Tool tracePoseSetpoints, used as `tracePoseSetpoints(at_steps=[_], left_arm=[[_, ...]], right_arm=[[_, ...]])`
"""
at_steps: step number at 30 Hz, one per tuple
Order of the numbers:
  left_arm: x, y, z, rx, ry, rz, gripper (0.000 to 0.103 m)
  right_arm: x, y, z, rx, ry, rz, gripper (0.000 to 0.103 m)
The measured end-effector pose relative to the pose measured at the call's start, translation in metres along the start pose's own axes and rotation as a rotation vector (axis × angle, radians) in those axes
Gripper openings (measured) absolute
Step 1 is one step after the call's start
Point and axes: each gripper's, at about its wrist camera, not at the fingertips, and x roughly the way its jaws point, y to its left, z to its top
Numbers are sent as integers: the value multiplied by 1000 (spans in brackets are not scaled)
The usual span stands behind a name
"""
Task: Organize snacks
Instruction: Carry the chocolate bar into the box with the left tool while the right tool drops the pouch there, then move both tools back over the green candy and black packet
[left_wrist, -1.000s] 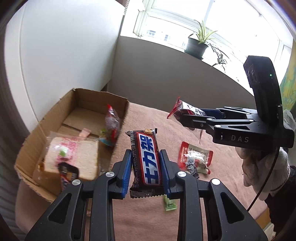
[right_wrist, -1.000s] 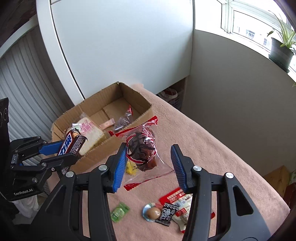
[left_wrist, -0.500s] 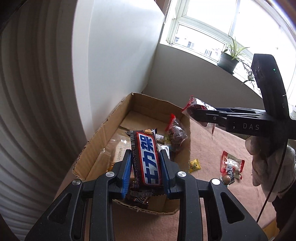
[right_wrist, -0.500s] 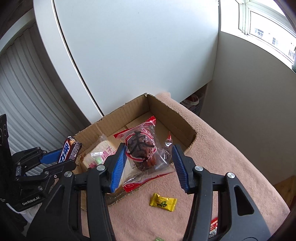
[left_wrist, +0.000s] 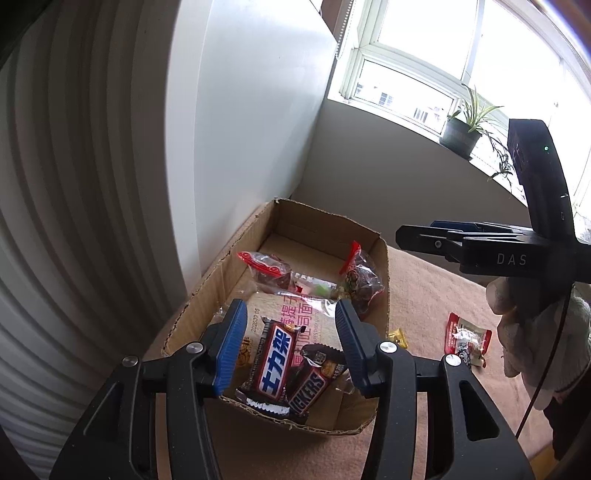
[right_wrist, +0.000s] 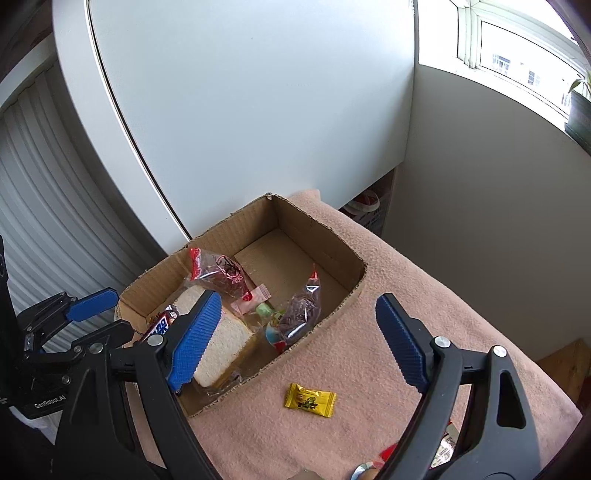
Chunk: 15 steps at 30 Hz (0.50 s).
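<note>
1. Where our left gripper (left_wrist: 290, 345) has just opened, the chocolate bar (left_wrist: 272, 363) lies released in the box (left_wrist: 384, 280).
2. Our right gripper (right_wrist: 299, 338), just opened, stands empty.
3. Farther in, the cake packet (right_wrist: 221, 275) rests inside.

Left tool (left_wrist: 288, 341): jaws have just been opening; they now stand apart and grip nothing, where half a second ago they pinched the chocolate bar.
Chocolate bar (left_wrist: 273, 363): out of the grip, lying in the cardboard box (left_wrist: 382, 266) on the bread pack (left_wrist: 314, 317), beside a second bar.
Right tool (right_wrist: 299, 338): jaws have just been opening wide, nothing between them.
Red-trimmed pastry bag (right_wrist: 221, 275): let go, now in the box by the far wall.
</note>
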Motion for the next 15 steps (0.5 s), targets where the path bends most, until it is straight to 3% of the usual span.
tracePoseSetpoints(at_steps=[6, 15], left_arm=[[-2, -17, -4, 23, 4, -33, 48], [0, -72, -23, 114, 37, -120, 48]], right_arm=[[-19, -26, -26, 5, 24, -35, 88], [-48, -71, -81, 24, 66, -57, 88]])
